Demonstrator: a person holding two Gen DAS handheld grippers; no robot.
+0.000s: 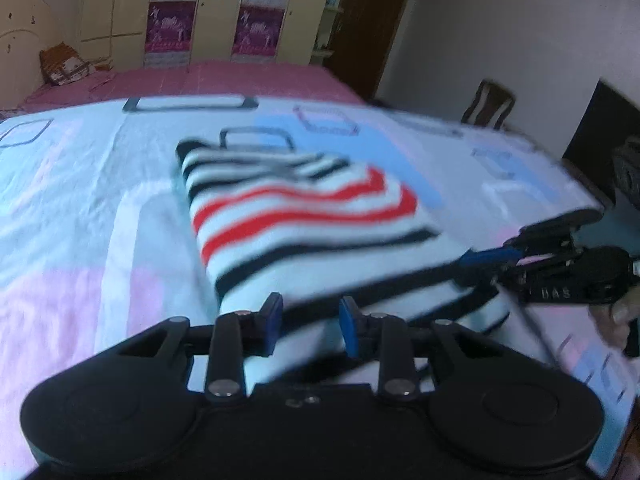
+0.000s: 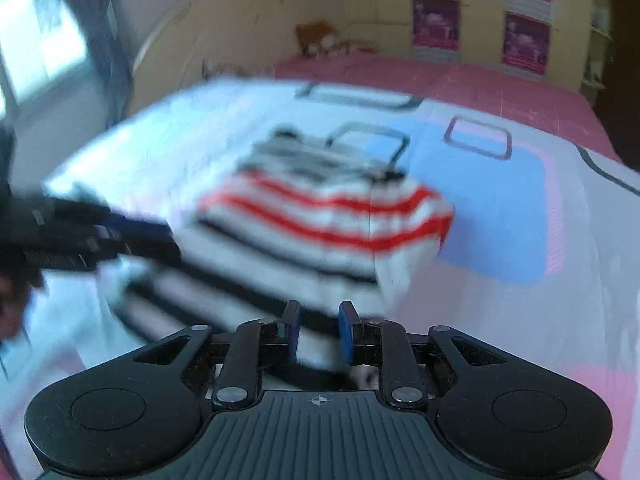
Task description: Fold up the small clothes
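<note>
Clearly mid-fold: striped knit sweater [image 1: 304, 216] lying on a pastel patterned bedsheet [image 1: 80, 208], far portion flat on the bed, near hem raised off the sheet and pinched at two corners. Left gripper [image 1: 308, 320] set at the hem's left corner, blue pads [image 1: 273, 312] parted a little with white-and-black fabric bunched between them, so seemingly clamped on cloth rather than free. Right gripper [image 2: 319, 330] set at the opposite corner, fabric likewise running between its blue pads [image 2: 346, 328], judged closed on the hem as well; seen from the left wrist camera reaching in from the side with fingers flat along the sweater's edge. Two grips spaced apart, probably to keep the hem taut and level so the fold line lands straight across the red stripes. Heavy blur in both views, so exact pad contact not fully certain. Behind: pink bedcover [image 1: 224, 80] and wardrobe doors [image 1: 216, 8] bearing magenta posters. Likely next: carrying the hem forward over the flat half.
</note>
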